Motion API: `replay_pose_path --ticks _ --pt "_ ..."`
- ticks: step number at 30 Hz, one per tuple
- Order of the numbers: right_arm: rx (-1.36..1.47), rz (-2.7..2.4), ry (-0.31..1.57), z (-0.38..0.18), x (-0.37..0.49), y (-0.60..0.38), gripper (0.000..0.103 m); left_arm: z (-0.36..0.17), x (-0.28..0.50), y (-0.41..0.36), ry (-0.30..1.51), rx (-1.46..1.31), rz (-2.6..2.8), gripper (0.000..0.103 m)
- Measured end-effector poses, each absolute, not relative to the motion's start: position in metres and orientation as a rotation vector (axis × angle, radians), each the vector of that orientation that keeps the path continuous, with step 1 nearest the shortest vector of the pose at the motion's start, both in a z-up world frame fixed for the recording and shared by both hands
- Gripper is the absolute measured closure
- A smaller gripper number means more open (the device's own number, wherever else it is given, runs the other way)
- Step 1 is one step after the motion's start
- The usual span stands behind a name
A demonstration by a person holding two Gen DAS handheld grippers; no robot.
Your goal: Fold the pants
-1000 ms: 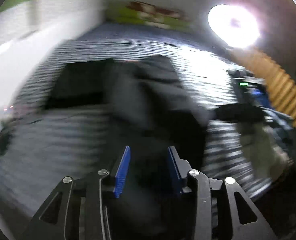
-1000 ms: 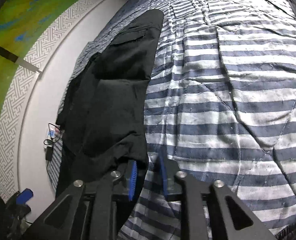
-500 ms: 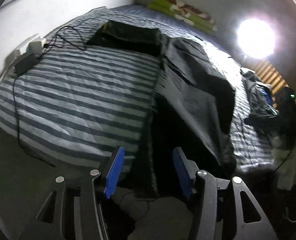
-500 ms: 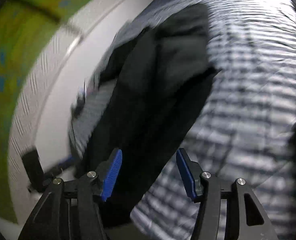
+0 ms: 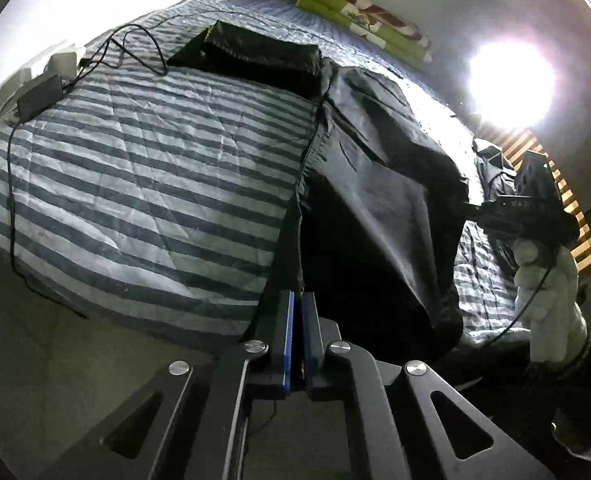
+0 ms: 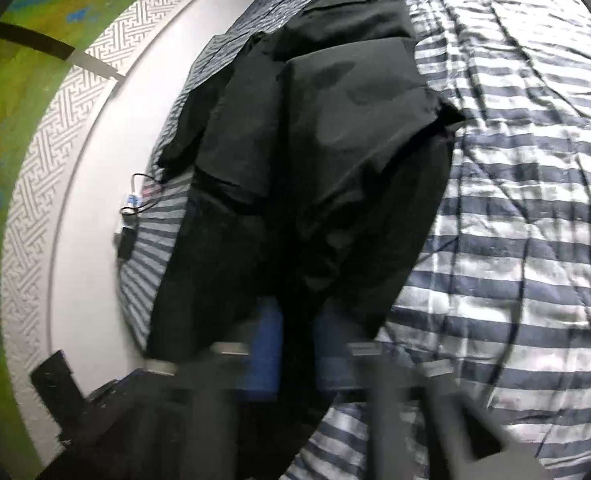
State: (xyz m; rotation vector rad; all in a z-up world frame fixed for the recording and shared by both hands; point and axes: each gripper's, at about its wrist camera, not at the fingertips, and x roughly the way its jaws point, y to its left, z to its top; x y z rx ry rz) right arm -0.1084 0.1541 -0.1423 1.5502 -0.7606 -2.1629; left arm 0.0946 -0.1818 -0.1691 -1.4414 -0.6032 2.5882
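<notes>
Black pants [image 5: 379, 184] lie lengthwise on a striped bed [image 5: 143, 168], with one end hanging over the near edge. My left gripper [image 5: 297, 320] is shut on the pants' left edge at the bed's near end, its blue pads almost touching. In the left wrist view my right gripper [image 5: 523, 208] reaches in from the right to a raised corner of the pants. In the blurred right wrist view the pants [image 6: 315, 128] drape toward me, and my right gripper [image 6: 297, 344] is shut on dark cloth between its blue pads.
A folded black garment [image 5: 251, 56] lies at the bed's far end, with green folded bedding [image 5: 367, 20] behind it. A black adapter [image 5: 39, 92] and cables trail over the left side. A lamp [image 5: 511, 80] glares at the right. A white wall [image 6: 75, 220] runs along the bed.
Half a second ago both grippers stood open near the pants' end. Now both have shut on the cloth, and the right one has lifted a corner.
</notes>
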Motion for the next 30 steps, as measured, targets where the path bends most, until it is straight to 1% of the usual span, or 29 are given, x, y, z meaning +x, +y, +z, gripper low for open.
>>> replay_pose_path --ticks 3,7,10,12,14,15,16,17,18,19,20,21,22,27,28,30 --pt "1.513 -2.193 -0.701 -0.122 -0.108 0.149 0.101 -0.156 0.103 -0.187 -0.695 -1.379 2.542 0.1" --pt "1.491 -2.226 -0.689 -0.109 -0.111 0.158 0.101 -0.152 0.109 -0.19 -0.737 -1.364 2.511 0.1" --pt "1.571 -2.255 -0.612 -0.125 -0.117 0.155 0.101 -0.178 0.1 -0.18 -0.558 -1.513 2.559 0.1" --pt "1.655 -2.26 -0.551 -0.141 -0.124 0.148 0.101 -0.201 0.095 -0.176 -0.529 -1.615 2.536 0.099" --pt "1.717 -2.212 -0.52 -0.152 -0.122 0.144 0.097 -0.21 0.094 -0.177 -0.492 -1.679 2.549 0.093" --pt "1.74 -2.179 -0.5 -0.154 -0.119 0.143 0.097 -0.209 0.095 -0.178 -0.49 -1.685 2.555 0.093" --pt "1.754 -2.14 -0.483 -0.153 -0.114 0.145 0.092 -0.205 0.098 -0.181 -0.475 -1.676 2.578 0.092" --pt "1.746 -2.145 -0.48 -0.15 -0.109 0.15 0.09 -0.199 0.101 -0.182 -0.448 -1.666 2.605 0.087" --pt "1.727 -2.18 -0.478 -0.144 -0.103 0.158 0.084 -0.194 0.103 -0.183 -0.428 -1.656 2.618 0.08" --pt "1.698 -2.206 -0.493 -0.137 -0.1 0.167 0.074 -0.188 0.104 -0.184 -0.42 -1.636 2.627 0.075" --pt "1.653 -2.222 -0.528 -0.13 -0.097 0.179 0.069 -0.182 0.104 -0.184 -0.419 -1.62 2.638 0.067" --pt "1.611 -2.248 -0.56 -0.123 -0.098 0.189 0.059 -0.174 0.101 -0.182 -0.412 -1.601 2.654 0.066" --pt "1.574 -2.282 -0.592 -0.117 -0.101 0.2 0.052 -0.166 0.096 -0.179 -0.397 -1.58 2.656 0.066" --pt "1.493 -2.353 -0.823 -0.109 -0.141 0.248 0.049 -0.133 0.038 -0.152 -0.248 -1.486 2.629 0.064" --pt "1.487 -2.364 -0.843 -0.109 -0.151 0.254 0.049 -0.131 0.02 -0.149 -0.228 -1.482 2.616 0.064" --pt "1.495 -2.371 -0.826 -0.11 -0.176 0.26 0.049 -0.128 -0.013 -0.137 -0.194 -1.487 2.586 0.064"
